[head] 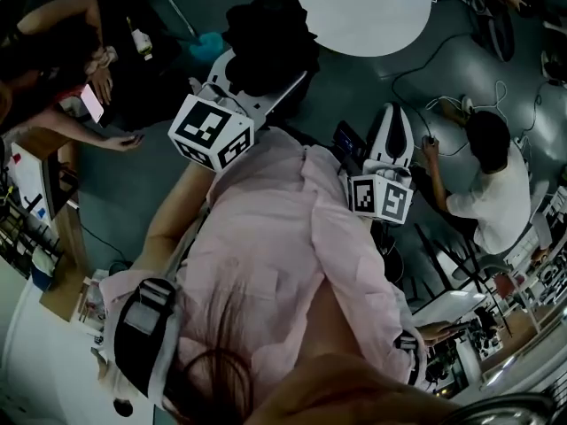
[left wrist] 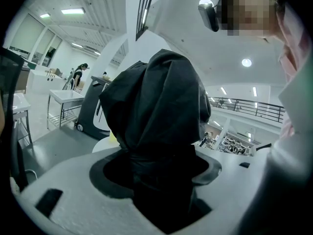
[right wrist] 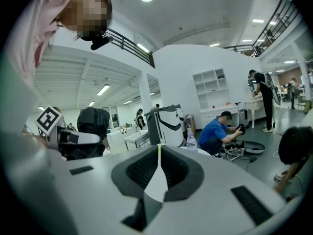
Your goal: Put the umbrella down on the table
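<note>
A round white table (head: 354, 14) stands on a grey floor (head: 159, 193) in a large open hall with white walls, ceiling lights and a railed gallery above. Loose cables (head: 425, 69) trail over the floor beside the table, and a person in a white shirt (head: 493, 189) crouches near them. More people sit at the left edge of the head view.

The left gripper (head: 260, 89) is clamped on the folded black umbrella (head: 270, 34). In the left gripper view the jaws press in on the gathered dark cloth from both sides, and the bundle rises upright out of them. From the head view the umbrella sits just beside the table's near edge, carried in the gripper rather than lying on the tabletop.

The right gripper (right wrist: 157, 173) is drawn fully together with its pads meeting along a thin line and nothing between them; it hangs over the floor, apart from the umbrella
</note>
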`<state>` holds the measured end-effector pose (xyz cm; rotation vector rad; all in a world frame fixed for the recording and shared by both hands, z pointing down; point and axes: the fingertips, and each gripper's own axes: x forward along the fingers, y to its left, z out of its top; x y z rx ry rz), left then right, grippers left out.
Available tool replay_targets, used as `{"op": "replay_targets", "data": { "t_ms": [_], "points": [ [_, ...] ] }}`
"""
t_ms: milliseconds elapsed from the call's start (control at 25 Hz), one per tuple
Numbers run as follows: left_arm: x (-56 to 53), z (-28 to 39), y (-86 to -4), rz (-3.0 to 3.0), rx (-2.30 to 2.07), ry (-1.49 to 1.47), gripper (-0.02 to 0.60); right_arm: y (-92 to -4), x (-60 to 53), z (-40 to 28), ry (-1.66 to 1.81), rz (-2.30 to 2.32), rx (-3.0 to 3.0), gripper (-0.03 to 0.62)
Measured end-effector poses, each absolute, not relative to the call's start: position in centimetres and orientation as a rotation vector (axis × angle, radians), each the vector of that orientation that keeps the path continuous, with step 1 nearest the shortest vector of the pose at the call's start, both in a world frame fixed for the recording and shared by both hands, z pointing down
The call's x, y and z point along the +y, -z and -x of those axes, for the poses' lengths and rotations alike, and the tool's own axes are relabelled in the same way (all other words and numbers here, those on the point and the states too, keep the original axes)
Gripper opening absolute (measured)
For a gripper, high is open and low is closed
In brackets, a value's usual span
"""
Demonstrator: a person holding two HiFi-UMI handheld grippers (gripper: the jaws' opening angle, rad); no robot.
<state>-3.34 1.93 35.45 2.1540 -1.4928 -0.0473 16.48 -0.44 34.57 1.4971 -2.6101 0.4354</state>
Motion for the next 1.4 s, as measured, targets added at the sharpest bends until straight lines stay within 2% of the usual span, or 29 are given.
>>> {"op": "replay_targets", "data": {
  "t_ms": [880, 1400],
  "points": [
    [-9.7, 11.9, -36.3, -2.214, -1.343, -0.025, 0.318, -34.0, -9.1, -9.4, -0.444, -1.698, -2.467, 0.034],
    [-11.2, 11.7, -35.4, -2.175, -1.394, -0.022, 0.318, -32.7, -11.8, -9.9, -0.427, -1.647, -2.504, 0.034]
  ]
}}
